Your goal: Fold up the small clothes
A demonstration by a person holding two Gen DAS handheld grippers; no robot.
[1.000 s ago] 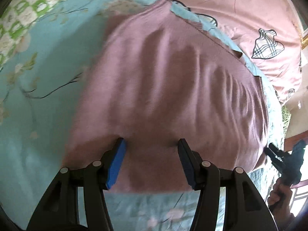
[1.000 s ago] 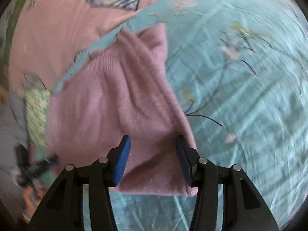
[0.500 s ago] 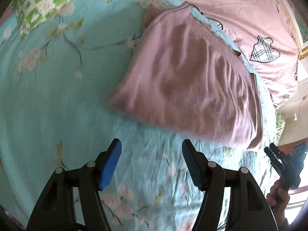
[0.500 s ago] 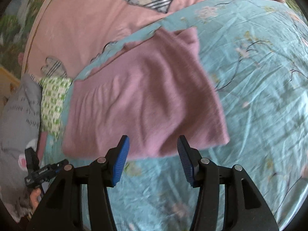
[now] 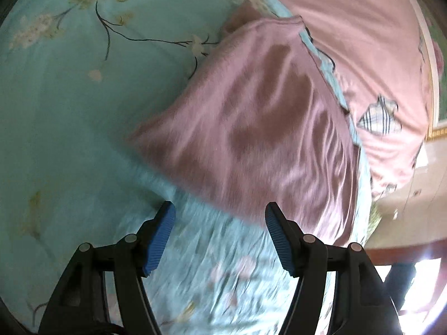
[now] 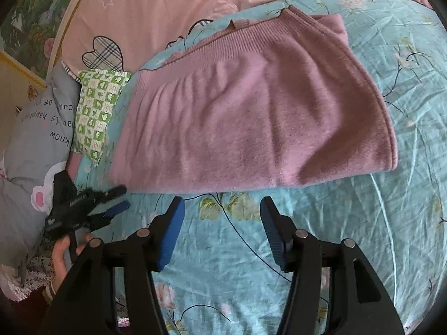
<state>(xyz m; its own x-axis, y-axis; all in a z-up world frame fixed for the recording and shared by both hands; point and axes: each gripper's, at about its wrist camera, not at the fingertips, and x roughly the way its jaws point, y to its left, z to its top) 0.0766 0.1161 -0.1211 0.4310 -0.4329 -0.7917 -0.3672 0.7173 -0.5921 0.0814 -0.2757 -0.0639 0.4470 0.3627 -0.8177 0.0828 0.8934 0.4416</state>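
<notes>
On the teal floral bedspread [image 6: 363, 223] lies the folded mauve knit garment [image 6: 251, 117], ribbed hem toward the pink quilt [image 6: 156, 8]; a green checked pillow [image 6: 97, 111] sits beside it. The right gripper [image 6: 222, 233] and left gripper [image 5: 219, 237] hover just short of its near edge, jaws spread and just opening, nothing between them.

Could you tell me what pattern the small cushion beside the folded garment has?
Green-and-white checks on the small cushion, clearest in the right wrist view.
</notes>
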